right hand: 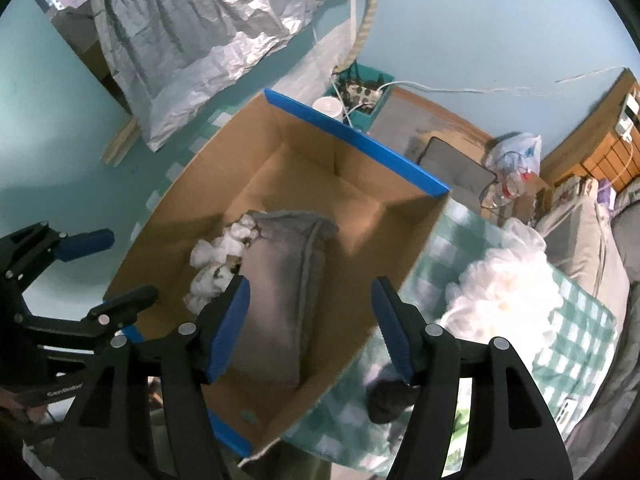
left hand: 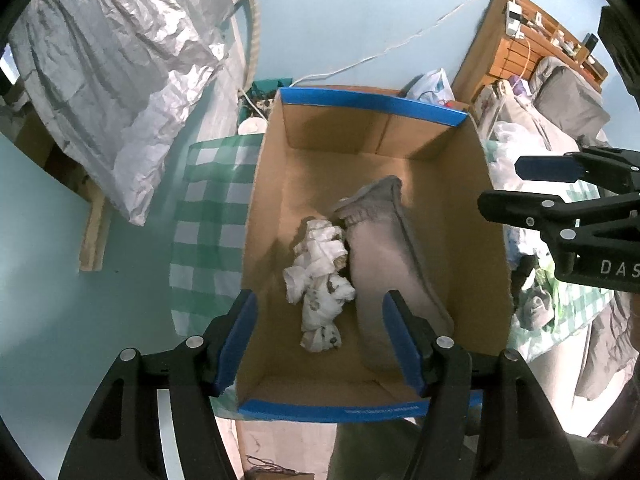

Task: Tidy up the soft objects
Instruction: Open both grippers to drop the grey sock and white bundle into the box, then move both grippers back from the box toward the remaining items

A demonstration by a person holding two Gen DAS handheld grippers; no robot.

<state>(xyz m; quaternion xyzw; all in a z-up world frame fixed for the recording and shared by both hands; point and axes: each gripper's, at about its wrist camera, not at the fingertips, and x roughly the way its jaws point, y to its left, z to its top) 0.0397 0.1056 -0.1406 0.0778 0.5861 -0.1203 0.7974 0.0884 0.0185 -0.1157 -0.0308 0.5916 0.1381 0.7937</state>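
An open cardboard box (left hand: 492,264) with blue-taped rims holds a folded grey garment (left hand: 380,248) and a crumpled white patterned cloth (left hand: 320,276) beside it. My left gripper (left hand: 318,340) is open and empty, above the near end of the box. My right gripper (right hand: 310,328) is open and empty, above the box's (right hand: 360,216) right side, over the grey garment (right hand: 280,280). The white cloth (right hand: 212,264) lies to its left. The right gripper also shows at the right edge of the left wrist view (left hand: 516,186), and the left gripper at the left of the right wrist view (right hand: 120,268).
The box sits on a green checked cloth (right hand: 480,248). A white fluffy bundle (right hand: 504,300) and a dark sock-like item (right hand: 390,398) lie on it to the right. More clothes (left hand: 536,304) pile right of the box. A silver cover (left hand: 120,80) hangs at the back left.
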